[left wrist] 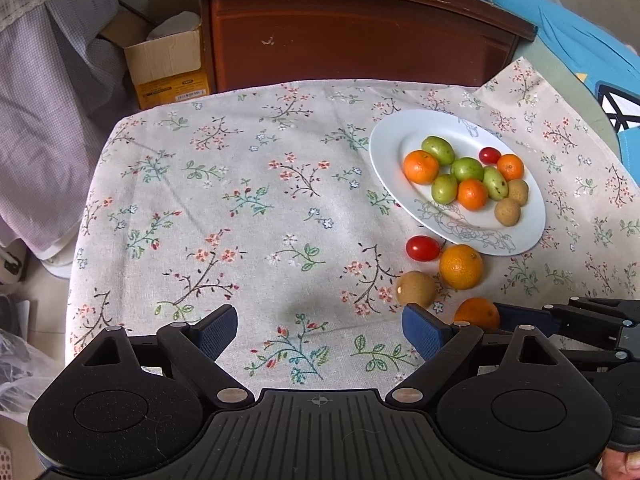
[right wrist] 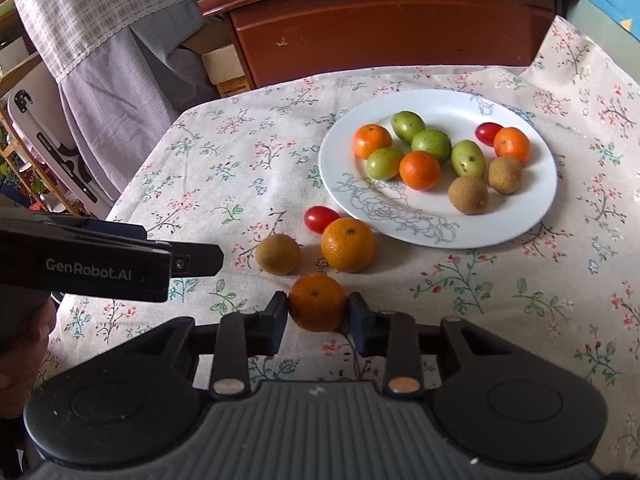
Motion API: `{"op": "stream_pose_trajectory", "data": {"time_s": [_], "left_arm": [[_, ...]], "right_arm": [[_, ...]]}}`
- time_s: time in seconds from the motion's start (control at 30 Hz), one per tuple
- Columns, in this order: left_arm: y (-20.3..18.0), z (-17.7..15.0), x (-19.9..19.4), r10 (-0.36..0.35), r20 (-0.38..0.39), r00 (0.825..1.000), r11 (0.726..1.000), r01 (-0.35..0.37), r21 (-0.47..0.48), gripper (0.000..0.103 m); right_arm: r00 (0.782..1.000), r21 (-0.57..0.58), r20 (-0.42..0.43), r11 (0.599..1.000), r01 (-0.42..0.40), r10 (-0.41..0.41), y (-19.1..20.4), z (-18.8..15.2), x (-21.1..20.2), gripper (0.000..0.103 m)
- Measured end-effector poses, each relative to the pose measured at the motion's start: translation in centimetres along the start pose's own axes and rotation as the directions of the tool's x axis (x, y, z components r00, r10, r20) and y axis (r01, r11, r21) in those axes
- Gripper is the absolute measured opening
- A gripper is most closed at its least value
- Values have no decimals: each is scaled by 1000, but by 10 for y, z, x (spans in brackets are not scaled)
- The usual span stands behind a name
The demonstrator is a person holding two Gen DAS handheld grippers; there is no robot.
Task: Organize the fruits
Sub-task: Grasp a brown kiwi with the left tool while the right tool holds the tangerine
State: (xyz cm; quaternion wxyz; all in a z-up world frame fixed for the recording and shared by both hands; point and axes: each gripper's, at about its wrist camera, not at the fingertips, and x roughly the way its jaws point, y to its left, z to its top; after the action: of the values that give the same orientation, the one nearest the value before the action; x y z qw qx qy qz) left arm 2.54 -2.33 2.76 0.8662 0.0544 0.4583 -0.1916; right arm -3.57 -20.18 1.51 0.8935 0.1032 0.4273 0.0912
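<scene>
A white plate (right wrist: 520, 216) on the floral cloth holds three mandarins, several green fruits, two brown fruits and a cherry tomato. Loose on the cloth in front of it lie a cherry tomato (right wrist: 321, 219), a large orange (right wrist: 348, 244) and a brown fruit (right wrist: 278, 254). My right gripper (right wrist: 318, 310) is shut on a small mandarin (right wrist: 317, 300), one pad against each side, low over the cloth. My left gripper (left wrist: 320, 328) stands open over bare cloth, nothing between its fingers. The same mandarin (left wrist: 476, 313) shows just to its right, and the plate (left wrist: 384, 148) lies further back.
A dark wooden cabinet (left wrist: 360, 36) stands behind the table, with a cardboard box (left wrist: 168, 64) and hanging checked fabric (left wrist: 48, 92) to its left. Blue fabric (left wrist: 580, 40) lies at the back right. The left half of the cloth (left wrist: 200, 200) carries no objects.
</scene>
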Motion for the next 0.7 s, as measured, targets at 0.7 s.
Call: {"op": "stream_pose_trajectory", "data": {"time_s": [0.7], "left_arm": [[-43,-2,20,-105,64,992,981,93,173,82]], "right_arm": [[988,194,-35,969,156,-152,-37,-5,-20,34]]}}
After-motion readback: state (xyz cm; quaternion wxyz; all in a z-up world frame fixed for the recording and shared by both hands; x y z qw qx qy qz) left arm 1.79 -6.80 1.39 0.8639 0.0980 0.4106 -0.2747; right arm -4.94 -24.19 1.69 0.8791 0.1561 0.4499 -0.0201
